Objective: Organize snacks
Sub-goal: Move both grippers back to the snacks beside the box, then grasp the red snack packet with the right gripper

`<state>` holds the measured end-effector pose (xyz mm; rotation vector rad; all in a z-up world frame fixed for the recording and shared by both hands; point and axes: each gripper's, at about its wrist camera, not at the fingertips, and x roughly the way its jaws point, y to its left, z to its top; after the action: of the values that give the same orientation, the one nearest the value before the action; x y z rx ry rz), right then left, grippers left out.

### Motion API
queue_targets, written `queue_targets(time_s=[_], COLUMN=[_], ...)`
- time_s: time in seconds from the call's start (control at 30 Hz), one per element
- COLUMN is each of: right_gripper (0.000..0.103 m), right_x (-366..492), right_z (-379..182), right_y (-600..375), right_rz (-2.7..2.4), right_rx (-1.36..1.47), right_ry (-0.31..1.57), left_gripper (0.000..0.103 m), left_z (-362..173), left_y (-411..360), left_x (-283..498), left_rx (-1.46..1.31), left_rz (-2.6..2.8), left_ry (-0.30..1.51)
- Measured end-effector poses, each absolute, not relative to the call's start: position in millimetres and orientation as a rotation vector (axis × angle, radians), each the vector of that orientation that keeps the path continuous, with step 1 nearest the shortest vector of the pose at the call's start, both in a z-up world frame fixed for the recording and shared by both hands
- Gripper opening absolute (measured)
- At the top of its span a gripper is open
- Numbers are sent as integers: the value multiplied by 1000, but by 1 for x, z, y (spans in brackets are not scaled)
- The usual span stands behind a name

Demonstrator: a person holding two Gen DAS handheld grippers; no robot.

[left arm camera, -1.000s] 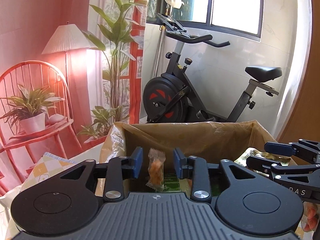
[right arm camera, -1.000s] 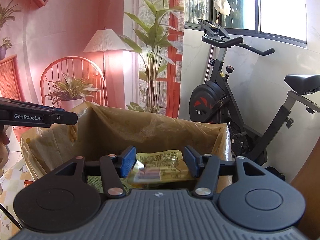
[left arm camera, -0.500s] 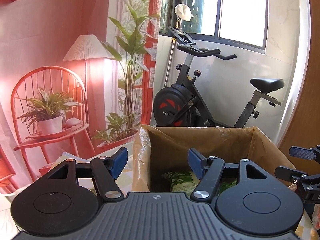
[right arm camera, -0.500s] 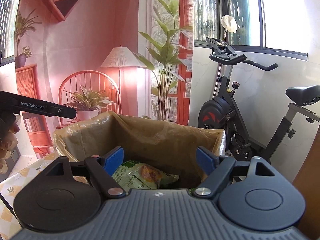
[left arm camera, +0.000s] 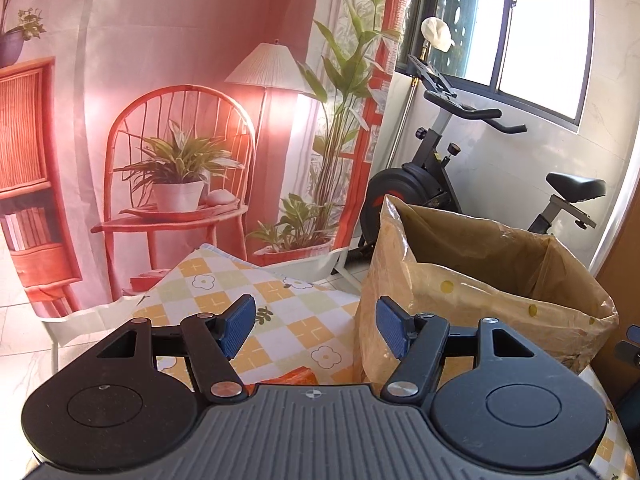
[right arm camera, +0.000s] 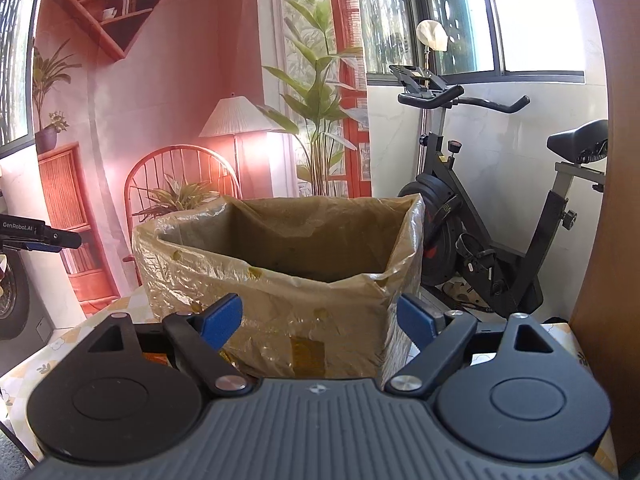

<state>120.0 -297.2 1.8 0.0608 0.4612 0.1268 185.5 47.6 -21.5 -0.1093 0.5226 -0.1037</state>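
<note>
Both our grippers hang wide apart, nothing between the blue pads. Our left gripper (left arm camera: 316, 330) hovers over the table (left arm camera: 280, 300) with its flowered check cloth, its right pad (left arm camera: 390, 332) just in front of the near left corner of the box (left arm camera: 480, 300). Peeking out under that gripper's body, an orange snack packet (left arm camera: 298, 376) lies on the cloth, just beside the box's left wall.

Over on the other side, our right gripper (right arm camera: 320, 322) faces the box (right arm camera: 288, 280) square on, pads spread nearly as wide as its front wall. The box is lined with a clear plastic bag folded over the rim, and it stands at the table's right end. From here we can't see what's inside it.

Past the table: an exercise bike (right arm camera: 480, 208) against the white wall under the window (right arm camera: 520, 16), and a pink printed backdrop (left arm camera: 180, 100) showing a chair, lamp and plants.
</note>
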Motion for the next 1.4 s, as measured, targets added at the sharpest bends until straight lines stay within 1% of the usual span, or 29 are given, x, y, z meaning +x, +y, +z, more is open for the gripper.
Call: queue_targets(time_s=[0.47, 0.6, 0.67, 0.73, 0.77, 0.83, 0.87, 1.4], right_gripper=[87, 85, 81, 71, 69, 60, 58, 57], right_x=[95, 92, 92, 94, 95, 99, 102, 161], right_z=[-60, -80, -91, -100, -104, -113, -117, -159], right_y=[-303, -306, -308, -311, -312, -313, -312, -323], right_rz=[74, 53, 44, 40, 41, 39, 37, 54], right_rx=[92, 81, 76, 75, 75, 69, 61, 97], right_ry=[564, 601, 626, 653, 666, 689, 700, 825], left_gripper=[69, 69, 69, 68, 68, 68, 68, 68], left_z=[-67, -79, -84, -90, -92, -96, -98, -115], left_y=[68, 66, 66, 66, 66, 67, 67, 65], left_x=[165, 162, 163, 164, 165, 168, 170, 189], left_rx=[-99, -91, -89, -88, -87, -89, -91, -80], left_rz=[-19, -11, -8, -3, 0, 8, 10, 15], left_ry=[606, 625, 633, 645, 650, 662, 667, 726])
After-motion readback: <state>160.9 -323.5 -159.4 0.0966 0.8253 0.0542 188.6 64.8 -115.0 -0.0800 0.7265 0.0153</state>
